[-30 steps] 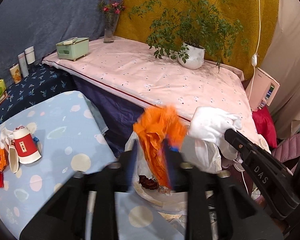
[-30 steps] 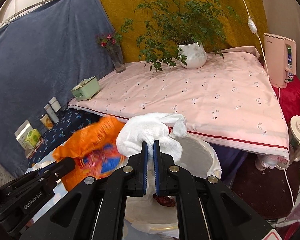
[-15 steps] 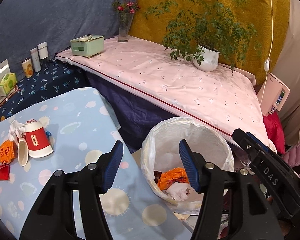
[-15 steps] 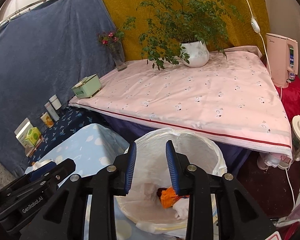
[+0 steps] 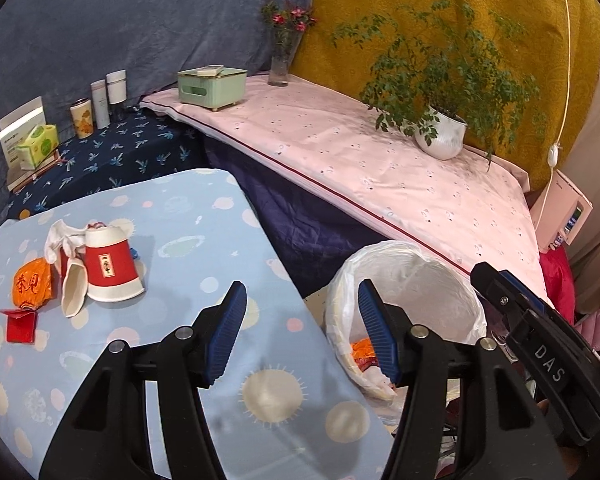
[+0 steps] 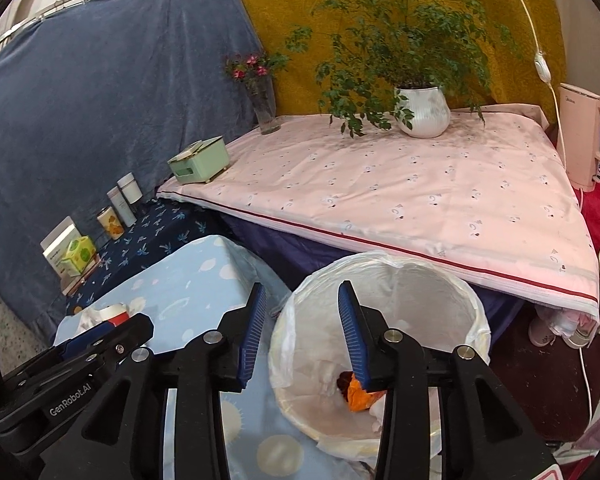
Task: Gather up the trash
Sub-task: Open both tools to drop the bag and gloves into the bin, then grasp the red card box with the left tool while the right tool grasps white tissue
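A white-lined trash bin (image 5: 440,276) (image 6: 432,280) stands beside the light blue table (image 5: 188,216); an orange wrapper (image 6: 358,396) (image 5: 362,348) and white tissue lie inside. On the table's left lie two red-and-white paper cups (image 5: 108,268), a crumpled white tissue (image 5: 60,236), an orange wrapper (image 5: 30,286) and a red scrap (image 5: 20,326). My left gripper (image 5: 300,320) is open and empty over the table's right edge. My right gripper (image 6: 302,320) is open and empty above the bin's left rim.
A pink-covered table (image 5: 380,160) behind the bin holds a potted plant (image 5: 440,136), a green tissue box (image 5: 212,84) and a flower vase (image 5: 280,64). A dark blue surface (image 5: 112,156) holds canisters and boxes. A pink appliance (image 6: 584,144) stands at right.
Both grippers opened and let go: the orange wrapper and the white tissue dropped into the bin. The left gripper has swung left, toward the table.
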`<state>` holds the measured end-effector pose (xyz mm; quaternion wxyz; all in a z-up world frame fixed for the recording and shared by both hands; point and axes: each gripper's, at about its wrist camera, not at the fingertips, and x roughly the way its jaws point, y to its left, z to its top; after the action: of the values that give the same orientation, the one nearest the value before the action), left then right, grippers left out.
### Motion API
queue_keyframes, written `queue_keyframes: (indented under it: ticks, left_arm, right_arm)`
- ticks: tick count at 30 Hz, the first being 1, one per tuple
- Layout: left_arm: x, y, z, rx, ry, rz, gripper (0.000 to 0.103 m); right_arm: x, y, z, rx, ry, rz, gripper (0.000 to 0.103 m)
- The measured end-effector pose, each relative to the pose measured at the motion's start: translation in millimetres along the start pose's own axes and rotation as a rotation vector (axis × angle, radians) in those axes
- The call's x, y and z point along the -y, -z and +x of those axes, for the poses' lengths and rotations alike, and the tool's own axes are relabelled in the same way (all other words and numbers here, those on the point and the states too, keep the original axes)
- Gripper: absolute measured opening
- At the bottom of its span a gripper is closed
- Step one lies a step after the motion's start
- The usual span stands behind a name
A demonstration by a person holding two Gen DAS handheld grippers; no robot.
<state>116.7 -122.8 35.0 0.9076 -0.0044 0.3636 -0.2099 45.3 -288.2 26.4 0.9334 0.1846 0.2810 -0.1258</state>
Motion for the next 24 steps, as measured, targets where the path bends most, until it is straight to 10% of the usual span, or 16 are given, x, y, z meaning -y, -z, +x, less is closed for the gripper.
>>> queue_keyframes:
  ticks: [24]
  left_arm:
    - [-149.3, 19.5, -33.7, 0.01, -0.145, -0.242, 0.056]
  right_arm:
    - [-134.5, 34.2, 20.8, -0.083, -0.155, -0.183, 0.039]
